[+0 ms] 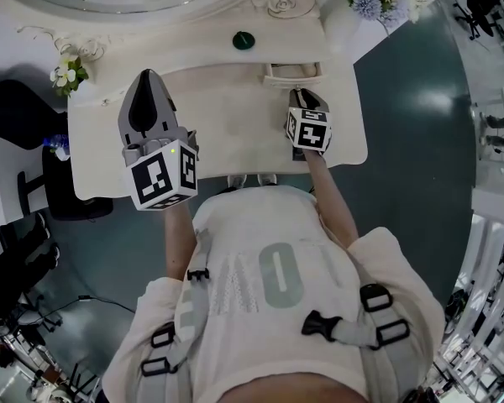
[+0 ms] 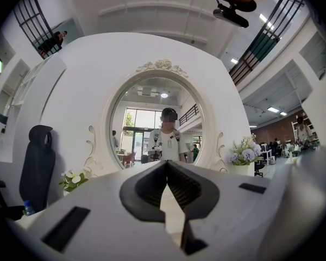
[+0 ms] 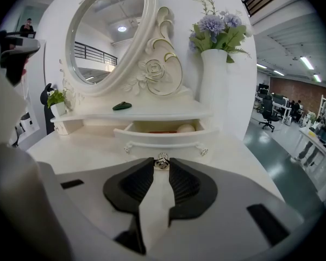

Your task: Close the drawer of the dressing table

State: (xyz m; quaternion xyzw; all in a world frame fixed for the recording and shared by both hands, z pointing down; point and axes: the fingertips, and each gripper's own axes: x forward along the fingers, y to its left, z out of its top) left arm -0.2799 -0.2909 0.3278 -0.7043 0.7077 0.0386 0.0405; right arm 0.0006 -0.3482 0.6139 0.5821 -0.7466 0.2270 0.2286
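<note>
The small cream-white, curved-front drawer (image 3: 163,136) of the dressing table stands pulled open under the raised white shelf (image 3: 141,115). In the head view the drawer (image 1: 294,74) is at 1 o'clock on the table. A pale round object (image 3: 186,128) shows inside it near its right end. A small silver metal knob (image 3: 162,161) sticks out of the middle of the drawer front. The right hand-held gripper (image 3: 162,167) is closed on this knob, one black ribbed tip against each side. From above, the right hand-held gripper (image 1: 302,95) sits at the drawer's 6 o'clock and points down at it over the smooth white worktop (image 1: 227,124). The left hand-held gripper (image 1: 149,78) hangs over the worktop at 9 o'clock from the right one, well apart from the drawer. In its own view the left hand-held gripper (image 2: 166,165) has its tips pressed together with nothing between them, and it faces the oval mirror in a carved white frame (image 2: 157,118). A small dark green object (image 1: 244,40) lies on the shelf at 11 o'clock from the drawer. A tall white vase (image 3: 214,86) of lilac and white flowers (image 3: 217,29) stands at the drawer's 1 o'clock. A little posy of white flowers with green leaves (image 1: 67,72) sits at the table's far left corner. A black office chair (image 2: 37,162) stands beyond the posy.
</note>
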